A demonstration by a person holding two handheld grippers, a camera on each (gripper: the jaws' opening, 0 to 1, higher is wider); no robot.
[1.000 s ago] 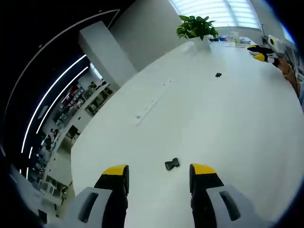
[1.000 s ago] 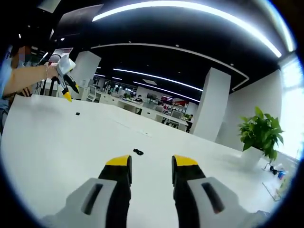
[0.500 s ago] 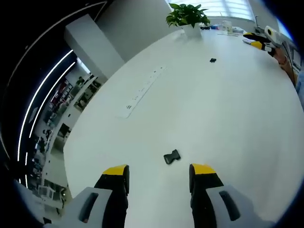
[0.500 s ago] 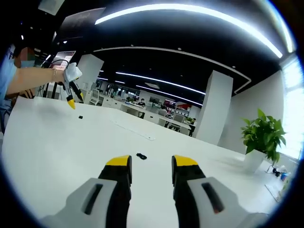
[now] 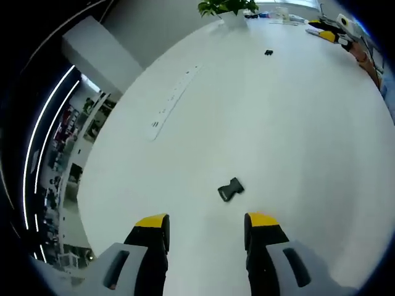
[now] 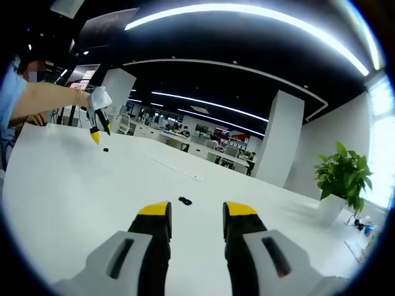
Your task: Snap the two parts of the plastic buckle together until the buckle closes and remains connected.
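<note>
Big white counter [image 5: 296, 135], pretty bare. One black buckle piece [image 5: 231, 190] lies near 6 o'clock, a second piece [image 5: 268, 52] way off at 12, a potted plant [image 5: 227, 8] beyond it, and a long flush strip [image 5: 174, 95] around 10.

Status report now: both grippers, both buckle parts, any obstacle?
Left gripper open, hovering over near buckle part. Right gripper open, facing far buckle part. Parts apart on white table, not snapped. Nothing between.
</note>
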